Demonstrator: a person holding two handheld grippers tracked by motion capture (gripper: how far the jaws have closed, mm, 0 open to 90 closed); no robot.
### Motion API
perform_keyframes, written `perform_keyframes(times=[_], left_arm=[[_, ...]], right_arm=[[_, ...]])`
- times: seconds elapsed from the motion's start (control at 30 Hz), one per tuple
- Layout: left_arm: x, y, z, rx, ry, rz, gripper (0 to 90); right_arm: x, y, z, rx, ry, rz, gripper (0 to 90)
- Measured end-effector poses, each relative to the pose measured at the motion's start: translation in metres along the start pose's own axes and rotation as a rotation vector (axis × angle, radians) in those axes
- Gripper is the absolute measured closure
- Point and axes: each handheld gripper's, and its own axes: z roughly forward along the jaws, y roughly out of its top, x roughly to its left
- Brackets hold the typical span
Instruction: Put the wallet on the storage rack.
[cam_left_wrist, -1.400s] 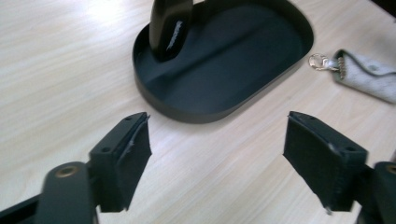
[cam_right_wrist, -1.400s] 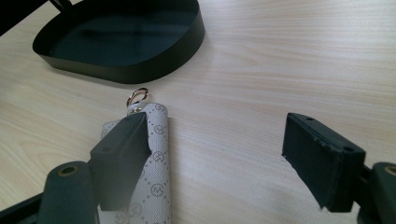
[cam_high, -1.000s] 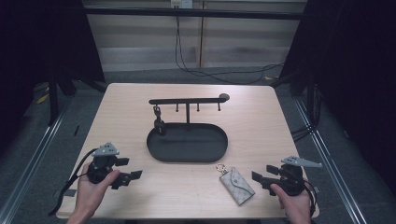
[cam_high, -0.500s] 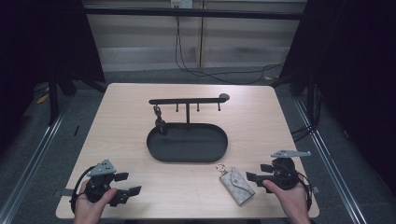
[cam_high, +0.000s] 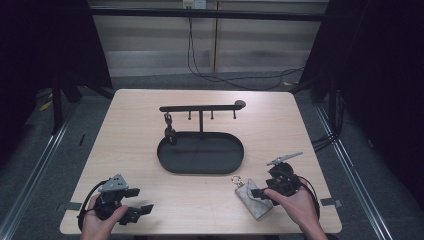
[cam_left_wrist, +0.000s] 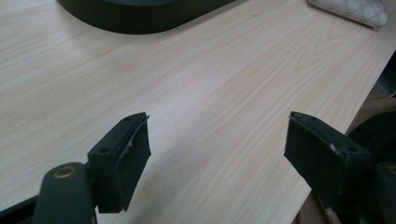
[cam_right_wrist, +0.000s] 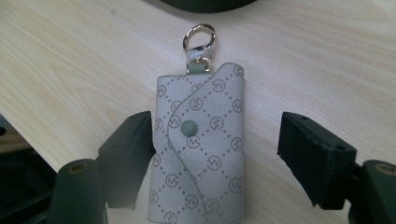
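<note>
Key pouch (cam_right_wrist: 201, 149): grey monogram fabric with a snap flap and a metal clasp ring (cam_right_wrist: 199, 37) at its top. It lies flat on the table (cam_high: 125, 145) near the front edge, about 5 o'clock from the black oval tray (cam_high: 201, 152), close to it but not touching.

Right gripper (cam_high: 265, 192): jaws apart and straddling the pouch. In the right gripper view one pad sits right against the pouch's edge or just over it, the other has a clear gap of bare wood. They've just been closing in with the pouch between them, but nothing's pinched yet.

How I'd do the grab: looks like the pick-up step, barely started. Centre the jaws so both pads meet the long edges together, otherwise the pouch just slides sideways. Grip below the snap button, keep the ring end free, and stay low since it's thin, floppy fabric that could buckle.

Left gripper (cam_high: 131, 202): jaws wide apart, nothing between them, over bare wood at roughly 7 o'clock from the tray. Well apart from the pouch, so not in the way.

Rack (cam_high: 201, 108): black bar on a post rising from the tray's back, pegs hanging under it, a dark keyring thing (cam_high: 170, 131) on the leftmost one. My guess is the ring goes on a free peg.

In the way: only the tray's near rim, at about 12 o'clock from the pouch, so lift before heading over. The rest of the table around it is open.
</note>
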Motion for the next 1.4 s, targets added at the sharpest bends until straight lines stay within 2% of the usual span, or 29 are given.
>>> perform_keyframes(times=[0.17,0.23,0.5,1.03,1.1,1.4], left_arm=[[-0.001,0.000,0.000,0.003,0.001,0.008,22.1],[-0.001,0.000,0.000,0.002,0.005,0.008,22.1],[-0.001,0.000,0.000,0.001,0.006,0.011,22.1],[0.001,0.000,-0.002,-0.002,0.007,0.009,22.1],[0.001,0.000,-0.002,-0.003,0.008,0.008,22.1],[0.002,0.000,-0.003,0.001,0.008,0.008,22.2]], right_arm=[[0.007,0.009,0.004,0.079,-0.020,-0.034,28.7],[0.010,0.012,0.007,0.126,-0.028,-0.049,28.8],[0.015,0.020,0.019,0.230,-0.055,-0.086,29.0],[0.023,0.032,0.042,0.335,-0.090,-0.089,28.0],[0.025,0.033,0.045,0.347,-0.103,-0.102,26.5],[0.029,0.036,0.055,0.394,-0.134,-0.100,24.7]])
